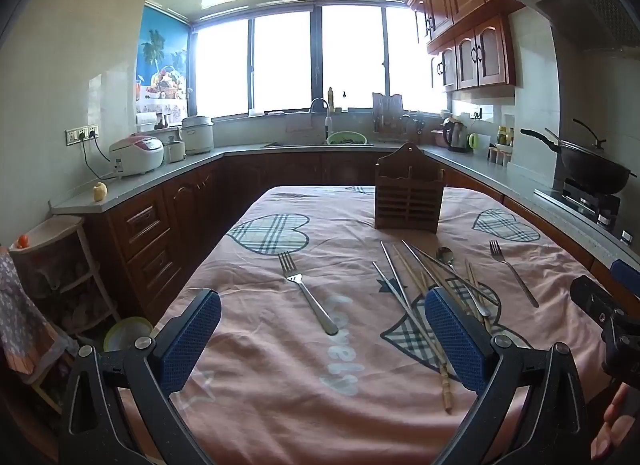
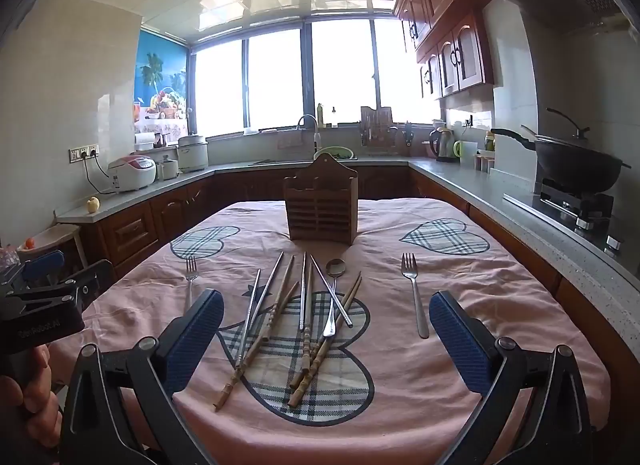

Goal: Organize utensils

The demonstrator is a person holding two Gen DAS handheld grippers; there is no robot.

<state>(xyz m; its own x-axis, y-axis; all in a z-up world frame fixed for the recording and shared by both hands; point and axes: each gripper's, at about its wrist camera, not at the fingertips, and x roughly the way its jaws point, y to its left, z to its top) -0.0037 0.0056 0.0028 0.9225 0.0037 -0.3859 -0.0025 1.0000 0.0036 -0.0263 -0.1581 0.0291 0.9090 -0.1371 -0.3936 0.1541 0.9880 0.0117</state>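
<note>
While both grippers hang w/ fingers wide apart, left gripper point(image 1: 322, 319) and right gripper point(image 2: 326, 317) hold nothing. Chopsticks point(image 2: 280, 317), spoon point(image 2: 334, 289) & two forks point(image 2: 414, 297) lie loose on pink tablecloth point(image 1: 280, 385), printed "Lovely", near side of wooden holder point(image 2: 322, 209).

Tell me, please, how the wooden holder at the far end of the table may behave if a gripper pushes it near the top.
The wooden holder stands tall and upright on a soft, wrinkled tablecloth, so a high push would likely tip it rather than slide it. It looks stiff, with slatted walls, and is probably light, since nothing shows inside it.
</note>
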